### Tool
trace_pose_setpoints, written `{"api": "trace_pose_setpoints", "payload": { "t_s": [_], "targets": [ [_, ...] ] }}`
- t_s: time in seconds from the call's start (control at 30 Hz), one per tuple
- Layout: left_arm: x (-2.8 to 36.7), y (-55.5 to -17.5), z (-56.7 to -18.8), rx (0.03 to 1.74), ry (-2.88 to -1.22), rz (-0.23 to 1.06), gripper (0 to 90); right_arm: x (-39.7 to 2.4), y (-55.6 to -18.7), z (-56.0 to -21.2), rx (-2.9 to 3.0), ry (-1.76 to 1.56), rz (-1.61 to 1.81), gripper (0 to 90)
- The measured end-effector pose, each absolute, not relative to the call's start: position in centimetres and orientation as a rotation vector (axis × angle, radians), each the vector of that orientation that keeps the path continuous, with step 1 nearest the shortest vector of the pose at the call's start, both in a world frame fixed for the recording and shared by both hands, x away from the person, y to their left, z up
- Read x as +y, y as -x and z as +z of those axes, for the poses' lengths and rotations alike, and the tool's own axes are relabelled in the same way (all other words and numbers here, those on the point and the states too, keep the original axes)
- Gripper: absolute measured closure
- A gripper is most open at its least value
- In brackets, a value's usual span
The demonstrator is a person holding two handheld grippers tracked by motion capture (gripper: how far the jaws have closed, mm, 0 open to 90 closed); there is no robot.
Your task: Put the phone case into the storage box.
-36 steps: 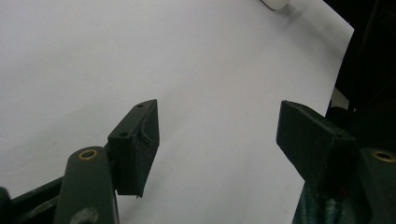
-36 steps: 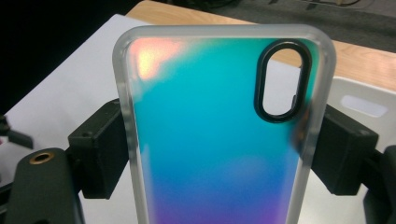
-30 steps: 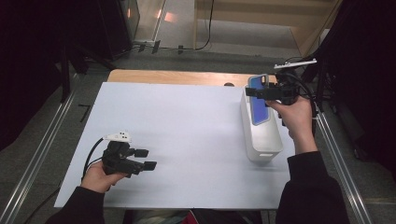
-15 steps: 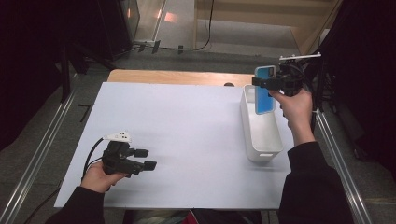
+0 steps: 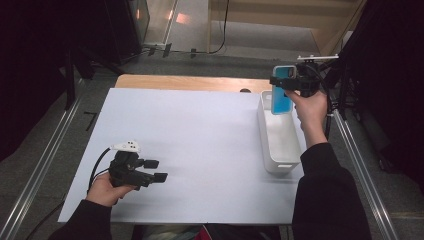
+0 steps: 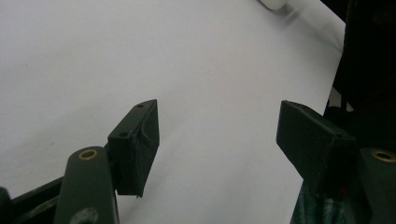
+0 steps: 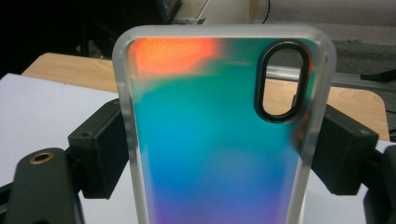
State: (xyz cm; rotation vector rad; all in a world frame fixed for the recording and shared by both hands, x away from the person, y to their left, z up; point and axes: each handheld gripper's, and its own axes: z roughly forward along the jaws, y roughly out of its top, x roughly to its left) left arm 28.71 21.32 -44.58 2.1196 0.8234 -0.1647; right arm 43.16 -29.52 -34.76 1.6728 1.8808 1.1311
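Two black jaws of the right gripper (image 5: 289,85) clamp the phone case (image 7: 219,135) by its long edges, upright above the far end of the white bin (image 5: 278,150) at the table's right; the case looks light, thin, slightly flexible and glossy, so gripping across its frosted rim seems wisest; the left gripper (image 6: 219,140), near left, stands open and empty over the white sheet (image 5: 200,135).
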Motion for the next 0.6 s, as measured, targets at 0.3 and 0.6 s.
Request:
{"api": "trace_pose_setpoints", "payload": {
  "t_s": [0.3, 0.6],
  "targets": [
    [21.3, -28.7, -44.6, 0.823, -2.122, -0.165, 30.0, -29.2, -44.5, -35.7, 1.835, -1.671, 1.078, 15.4],
    [21.4, -28.7, -44.6, 0.822, -2.117, -0.167, 30.0, -28.9, -45.4, -36.7, 1.788, -1.692, 1.033, 15.3]
  ]
}}
